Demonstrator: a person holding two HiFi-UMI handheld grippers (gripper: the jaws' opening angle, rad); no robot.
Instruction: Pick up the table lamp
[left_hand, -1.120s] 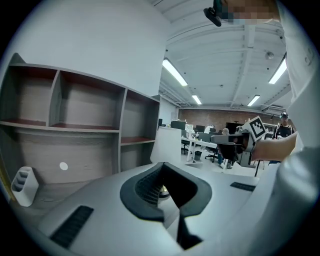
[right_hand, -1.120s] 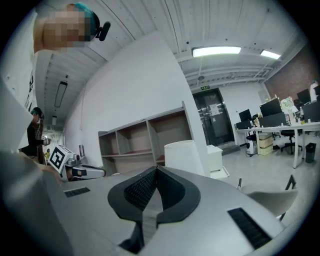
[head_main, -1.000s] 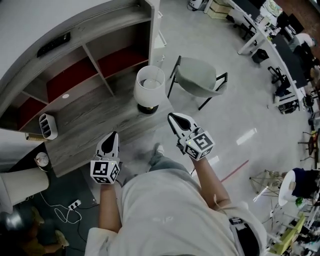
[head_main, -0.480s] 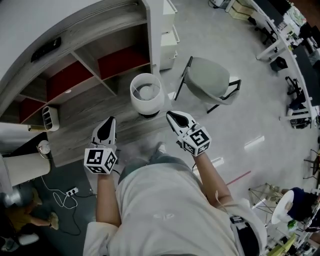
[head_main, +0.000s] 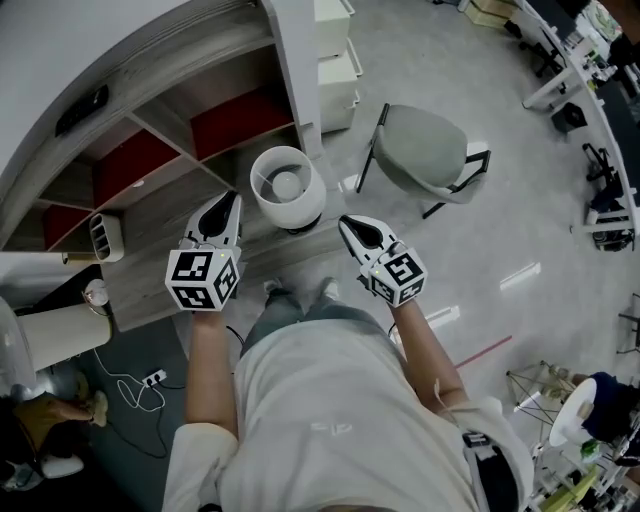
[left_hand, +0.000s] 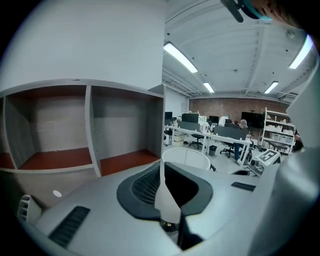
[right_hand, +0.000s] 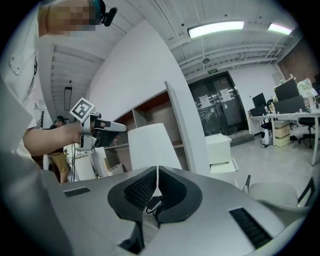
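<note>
The table lamp (head_main: 287, 188) has a white drum shade on a dark base and stands on the grey wooden desk (head_main: 160, 225). My left gripper (head_main: 229, 199) is just left of the shade; its jaws are opening by a sliver with nothing between them. In the left gripper view the shade (left_hand: 192, 156) shows just past the jaw tips (left_hand: 162, 167). My right gripper (head_main: 346, 224) hangs at the lamp's lower right, shut and empty. In the right gripper view the shade (right_hand: 150, 145) rises beyond the shut tips (right_hand: 157, 172), apart from them.
Open cubbies with red floors (head_main: 150, 150) back the desk. A white drawer unit (head_main: 335, 50) and a grey chair (head_main: 425, 150) stand to the right. A small white device (head_main: 105, 235) sits at the desk's left. A power strip (head_main: 150, 378) lies on the floor.
My left gripper has moved up and forward to the lamp's left side. The right gripper has shifted a little nearer the lamp's base. The lamp has not moved on the desk.
</note>
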